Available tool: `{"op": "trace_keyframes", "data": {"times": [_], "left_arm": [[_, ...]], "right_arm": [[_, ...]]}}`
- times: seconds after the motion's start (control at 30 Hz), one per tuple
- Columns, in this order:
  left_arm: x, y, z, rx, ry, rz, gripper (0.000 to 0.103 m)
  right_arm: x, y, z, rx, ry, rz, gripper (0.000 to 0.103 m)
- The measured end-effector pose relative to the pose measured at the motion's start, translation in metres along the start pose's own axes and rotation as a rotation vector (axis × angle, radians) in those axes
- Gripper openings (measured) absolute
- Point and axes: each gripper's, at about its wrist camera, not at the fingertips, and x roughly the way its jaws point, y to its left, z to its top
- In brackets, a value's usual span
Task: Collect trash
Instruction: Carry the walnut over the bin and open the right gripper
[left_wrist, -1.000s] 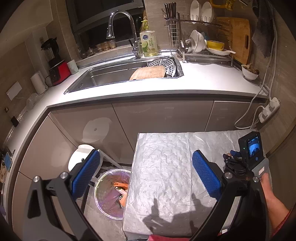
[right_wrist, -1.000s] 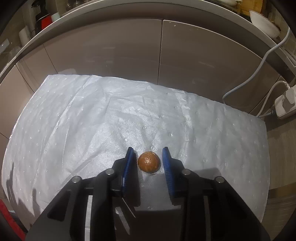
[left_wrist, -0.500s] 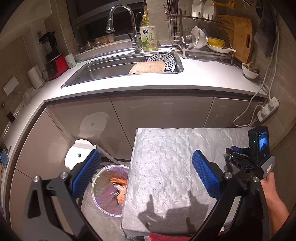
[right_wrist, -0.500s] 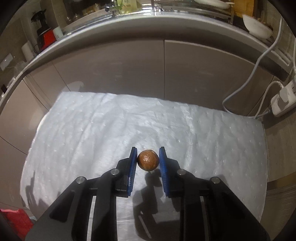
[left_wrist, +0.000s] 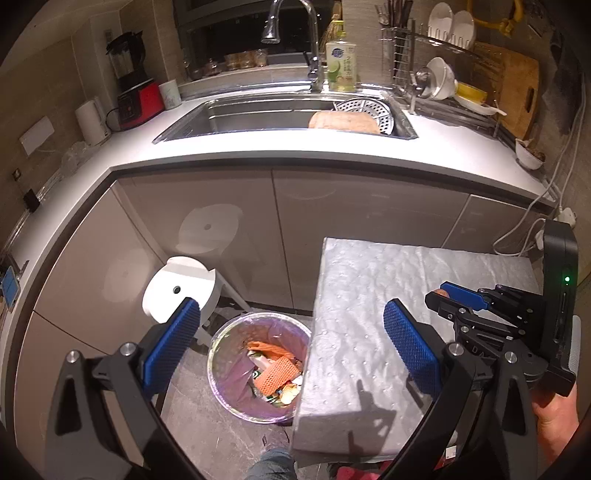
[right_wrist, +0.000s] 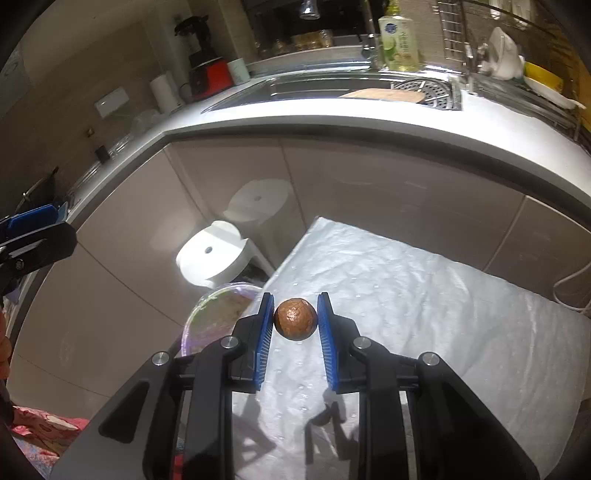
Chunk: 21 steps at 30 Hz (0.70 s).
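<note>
Brown nut (right_wrist: 295, 319), clamped in the right gripper (right_wrist: 295, 325), has left the pad (right_wrist: 424, 295) and nears the bin (right_wrist: 218, 306) at lower left; left gripper (left_wrist: 288, 345) gapes empty.

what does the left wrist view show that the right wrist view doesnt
Only the left wrist view looks into the purple-lined trash bin, showing orange scraps, and shows the wide-open left gripper.

Only the right wrist view shows clearly the round brown nut-like ball pinched by the right gripper.

Both show the white padded table cover, the white round stool and the steel sink.
</note>
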Motion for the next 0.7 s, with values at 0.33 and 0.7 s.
{"op": "trace_keyframes", "data": {"times": [0.33,0.7], "left_arm": [[0.028,0.1,-0.035,-0.054,0.077,0.085,0.095],[0.056,0.162,-0.049,-0.054,0.153,0.101,0.095]], "right_arm": [[0.09,0.09,0.0,-0.081,0.158,0.064,0.025],[0.207,0.148,-0.025,-0.102,0.331,0.055,0.025]]}}
